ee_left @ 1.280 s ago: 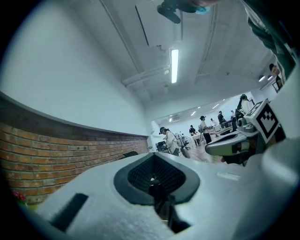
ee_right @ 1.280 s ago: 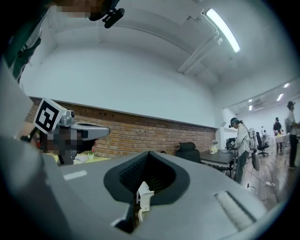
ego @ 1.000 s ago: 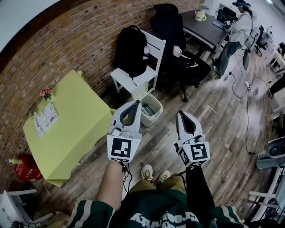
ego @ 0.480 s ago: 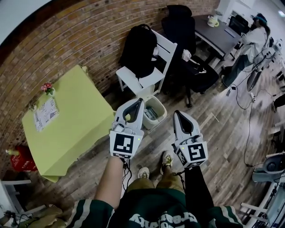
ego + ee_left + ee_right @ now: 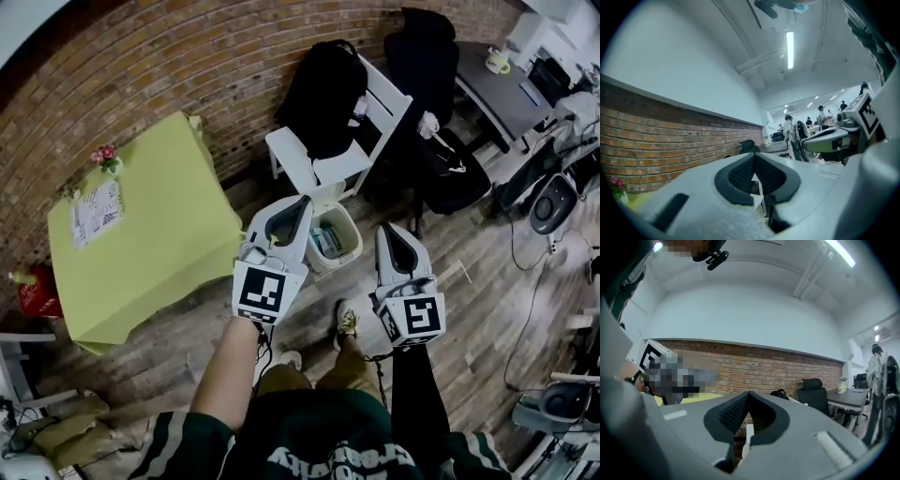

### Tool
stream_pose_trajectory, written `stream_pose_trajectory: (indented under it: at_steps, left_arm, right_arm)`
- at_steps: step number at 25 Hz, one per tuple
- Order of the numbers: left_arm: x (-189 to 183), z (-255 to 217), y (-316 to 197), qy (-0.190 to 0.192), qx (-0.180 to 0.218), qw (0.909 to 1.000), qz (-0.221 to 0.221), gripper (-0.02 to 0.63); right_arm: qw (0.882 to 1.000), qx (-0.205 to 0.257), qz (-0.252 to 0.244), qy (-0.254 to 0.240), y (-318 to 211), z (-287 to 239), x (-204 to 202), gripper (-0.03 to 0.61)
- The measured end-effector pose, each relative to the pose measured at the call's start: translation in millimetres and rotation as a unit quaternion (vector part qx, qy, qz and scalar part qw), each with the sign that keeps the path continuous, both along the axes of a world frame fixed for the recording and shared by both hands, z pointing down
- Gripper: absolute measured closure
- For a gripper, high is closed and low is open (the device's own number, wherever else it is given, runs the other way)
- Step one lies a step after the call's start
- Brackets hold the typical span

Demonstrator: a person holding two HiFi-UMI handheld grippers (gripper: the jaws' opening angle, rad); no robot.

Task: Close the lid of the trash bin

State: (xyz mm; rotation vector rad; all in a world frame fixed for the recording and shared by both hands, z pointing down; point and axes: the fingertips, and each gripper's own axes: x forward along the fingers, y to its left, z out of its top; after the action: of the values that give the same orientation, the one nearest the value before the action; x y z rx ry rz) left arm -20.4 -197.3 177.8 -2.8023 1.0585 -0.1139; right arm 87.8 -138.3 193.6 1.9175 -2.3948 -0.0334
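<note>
A pale trash bin [image 5: 339, 242] stands on the wooden floor just in front of a white chair, open at the top with rubbish showing inside. My left gripper [image 5: 304, 201] is held above its left rim in the head view, jaws shut on nothing. My right gripper [image 5: 385, 228] hovers to the right of the bin, also shut and empty. In the left gripper view the left gripper [image 5: 753, 155] points at the brick wall and the room beyond. The right gripper [image 5: 749, 393] faces the brick wall too. The bin is hidden in both gripper views.
A yellow-green table [image 5: 141, 234] stands left of the bin. Behind it is the white chair [image 5: 319, 164] carrying a black backpack [image 5: 323, 94]. A black office chair [image 5: 436, 122] and a dark desk [image 5: 511, 84] are at right. The person's shoes [image 5: 349, 322] are on the floor below the grippers.
The person has stepped toward the bin, so bin, chair and table now lie closer under the grippers. Both grippers stayed shut and kept their pose.
</note>
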Motion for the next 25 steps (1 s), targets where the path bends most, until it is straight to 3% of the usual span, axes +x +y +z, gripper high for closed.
stream_pose_trajectory:
  at_steps: [14, 25]
  left_arm:
    - [104, 61, -117, -0.017, -0.025, 0.9967, -0.075, 0.606]
    - [124, 137, -168, -0.059, -0.061, 0.9909, -0.104, 0.606]
  right_arm:
    - [0.994, -0.031, -0.105, -0.029, -153, 59, 96, 0.565]
    - [0.988, -0.051, -0.137, -0.046, -204, 123, 117, 0.565]
